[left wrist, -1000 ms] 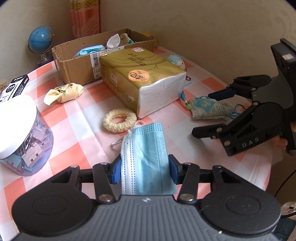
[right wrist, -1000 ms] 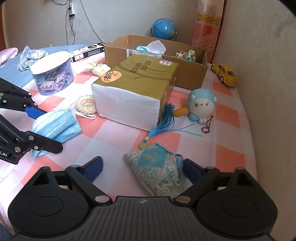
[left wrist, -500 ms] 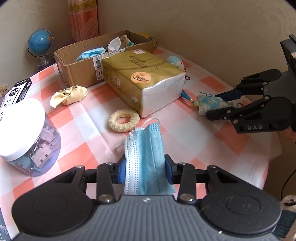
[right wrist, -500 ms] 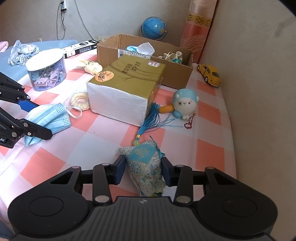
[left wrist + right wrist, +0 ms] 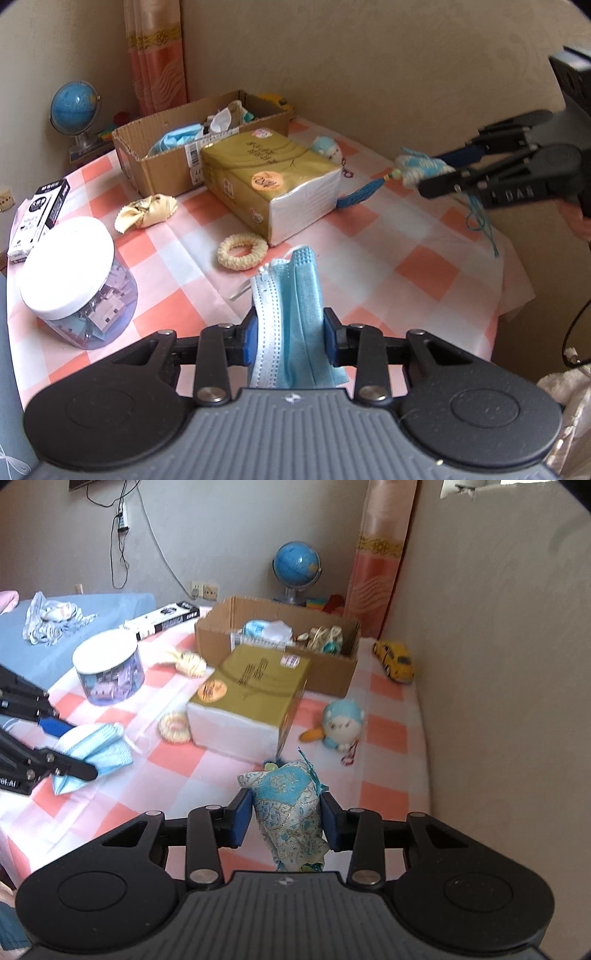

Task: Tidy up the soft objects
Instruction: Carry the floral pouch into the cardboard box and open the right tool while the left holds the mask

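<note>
The left gripper (image 5: pixel 289 334) is clamped on a folded light-blue pleated face mask (image 5: pixel 291 314), held above the checked tablecloth (image 5: pixel 424 266). The right gripper (image 5: pixel 285 821) is clamped on a blue patterned fabric sachet w/ tassel (image 5: pixel 291 808), lifted, in front of the gold tissue pack (image 5: pixel 251 694).

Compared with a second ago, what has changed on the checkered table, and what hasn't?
The left gripper has closed on the blue face mask and lifted it; the right gripper has closed on the embroidered sachet and raised it off the cloth. The tissue pack, cardboard box, scrunchie and jar stayed put.
</note>
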Available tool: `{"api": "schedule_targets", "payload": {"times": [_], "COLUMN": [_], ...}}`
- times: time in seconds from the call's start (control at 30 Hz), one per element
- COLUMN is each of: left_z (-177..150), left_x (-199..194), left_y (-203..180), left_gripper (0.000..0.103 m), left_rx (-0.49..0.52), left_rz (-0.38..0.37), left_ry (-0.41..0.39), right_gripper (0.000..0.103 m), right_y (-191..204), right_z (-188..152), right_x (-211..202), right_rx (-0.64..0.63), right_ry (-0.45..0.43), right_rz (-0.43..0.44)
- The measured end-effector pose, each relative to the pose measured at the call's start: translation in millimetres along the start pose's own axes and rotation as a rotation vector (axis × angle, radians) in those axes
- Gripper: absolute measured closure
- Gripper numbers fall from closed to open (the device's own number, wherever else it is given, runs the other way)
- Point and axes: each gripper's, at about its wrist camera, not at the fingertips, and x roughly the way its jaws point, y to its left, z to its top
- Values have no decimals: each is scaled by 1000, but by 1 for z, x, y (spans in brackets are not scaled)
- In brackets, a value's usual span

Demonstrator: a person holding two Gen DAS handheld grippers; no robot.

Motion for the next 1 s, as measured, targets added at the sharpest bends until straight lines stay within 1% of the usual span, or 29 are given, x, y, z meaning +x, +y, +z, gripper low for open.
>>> {"api": "schedule_targets", "payload": {"times": [0.13, 0.3, 0.47, 0.57, 0.77, 0.87, 1.0], "left_z": [-2, -5, -6, -6, -6, -4, -2], "left_x": [-9, -15, -15, -12, -9, -8, -5], "left_y": [-1, 4, 9, 13, 20, 23, 27], "left_gripper": [70, 70, 70, 70, 70, 70, 70], "left_rx": [12, 3, -1, -8, -35, -49, -74], "left_rz": [-2, 0, 2, 1, 5, 9, 13], "left_ry": [-29, -48, -53, -51, -49, -54, -61], "right_gripper": [59, 59, 58, 58, 58, 58, 58], "right_y": [-3, -9, -10, -9, -3, 3, 14], "right_z": [20, 49, 89, 116, 173, 198, 226], "right_x": [-8, -5, 5, 14, 45, 68, 107], "right_rx": [-12, -15, -47, -65, -101, -123, -161], "right_ry": [-35, -65, -97, -117, -140, -127, -81], "right_rz": [-16, -15, -1, 21, 76, 109, 134]}}
